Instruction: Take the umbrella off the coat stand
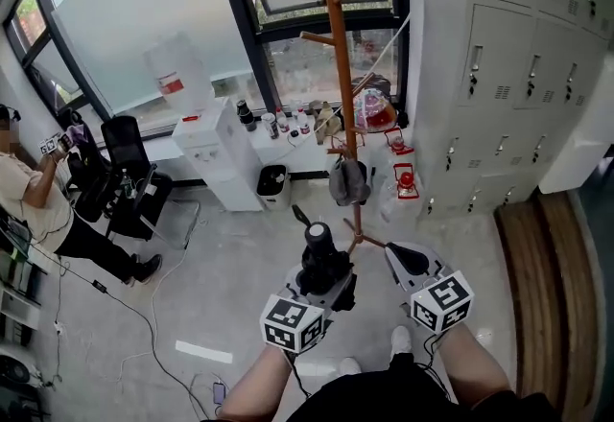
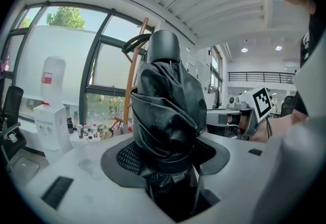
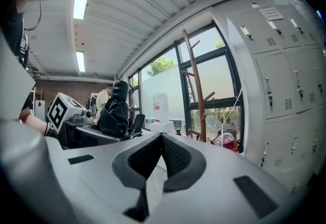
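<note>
- Head view: the left tongs [image 1: 329, 284] grip a folded black umbrella [image 1: 318, 255]. It stands upright just beside the lower pole of the wooden coat stand [image 1: 338, 65], clear of the pegs. The right tongs [image 1: 407, 260] sit on the other side of that pole, near the stand's foot. A grey bag [image 1: 347, 180] hangs low on the stand.
- Left gripper view: both pads press on the umbrella's bunched fabric, with its rounded cap on top. The stand rises behind it against the window, and a water dispenser [image 2: 51, 116] is off to the left.
- Right gripper view: the tongs are closed tip to tip with nothing between them. The umbrella shows at the left, the stand ahead, and grey lockers [image 3: 285, 65] at the right.
</note>
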